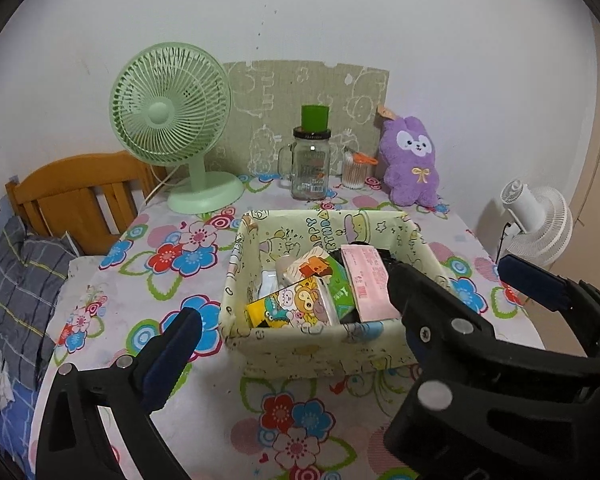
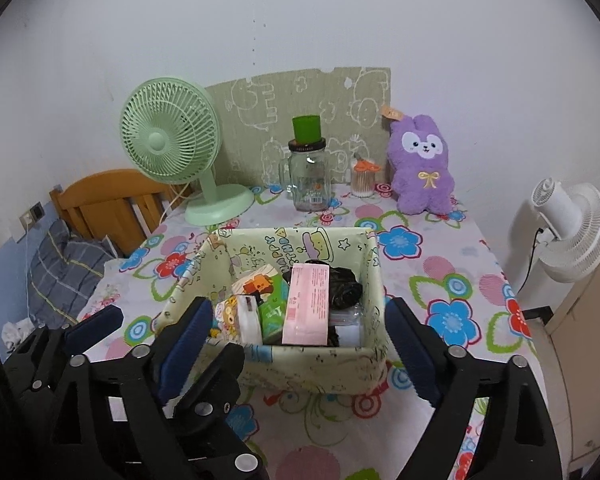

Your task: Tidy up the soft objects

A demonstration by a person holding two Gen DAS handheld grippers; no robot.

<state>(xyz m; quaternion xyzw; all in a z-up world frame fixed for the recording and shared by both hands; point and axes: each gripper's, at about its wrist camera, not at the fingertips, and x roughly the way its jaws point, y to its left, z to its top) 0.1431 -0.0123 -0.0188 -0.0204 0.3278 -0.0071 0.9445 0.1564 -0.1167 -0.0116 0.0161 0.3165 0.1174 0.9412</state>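
Both your tongs, left (image 1: pixel 296 332) and right (image 2: pixel 300 328), stand released and empty just before the bin (image 2: pixel 320 368) on the desk (image 2: pixel 440 264). Packets already sit inside it, while the plush (image 2: pixel 420 164) waits apart against the wall, probably next to be collected.

A mint-green plastic table fan (image 1: pixel 170 120) stands at the back left of the desk covered in a flowered cloth (image 1: pixel 172 256). Beside it, a clear glass handled jar (image 1: pixel 310 168) carries a green cup (image 1: pixel 315 118) on its lid, with a small tub of cotton swabs (image 1: pixel 353 172) just right. A white pedestal fan (image 2: pixel 572 232) stands off the desk's right edge; a wooden bed headboard (image 1: pixel 80 196) rises at left.
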